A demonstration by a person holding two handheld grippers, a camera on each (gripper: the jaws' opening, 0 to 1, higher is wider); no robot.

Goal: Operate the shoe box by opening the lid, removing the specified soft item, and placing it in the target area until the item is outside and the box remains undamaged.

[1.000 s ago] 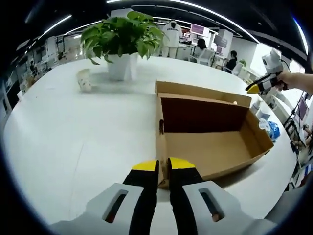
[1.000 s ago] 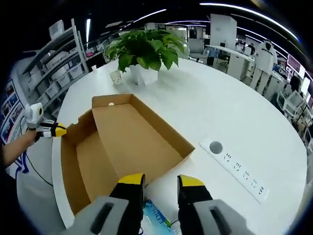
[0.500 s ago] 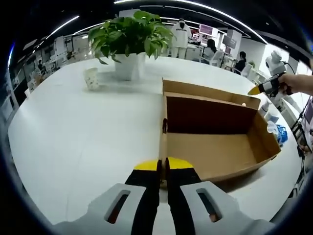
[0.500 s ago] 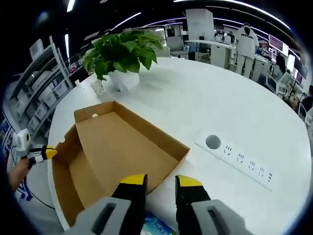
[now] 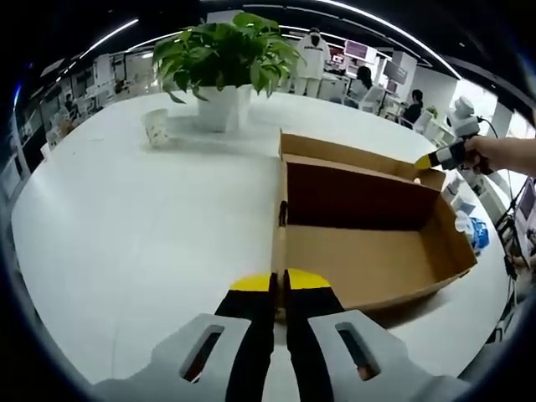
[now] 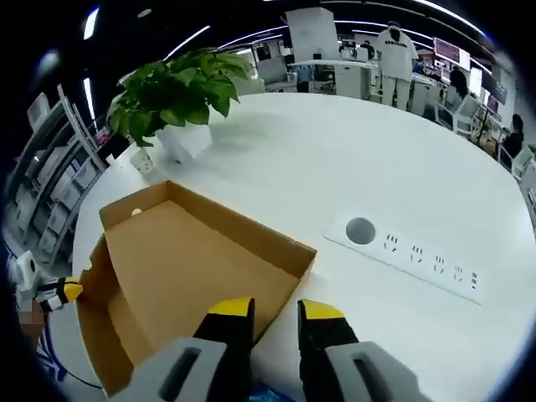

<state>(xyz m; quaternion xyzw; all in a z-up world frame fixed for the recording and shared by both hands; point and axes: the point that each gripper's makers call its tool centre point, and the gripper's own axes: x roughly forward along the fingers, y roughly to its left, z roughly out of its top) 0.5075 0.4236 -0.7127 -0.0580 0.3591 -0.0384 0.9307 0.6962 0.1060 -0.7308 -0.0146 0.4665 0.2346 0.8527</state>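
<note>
Open shoe box (image 5: 368, 243) accessible from above; potted plant (image 5: 222, 67) well apart

Blue packet (image 5: 470, 229) past the shoe box (image 5: 368, 251): half hidden behind the box's far corner, print too small to read. In the right gripper view a blue scrap (image 6: 266, 390) sits cut off at the bottom edge between the jaws (kind unclear). Small pale spot (image 6: 136, 213) on the box's end wall: too small to tell. Background people blurred.
</note>
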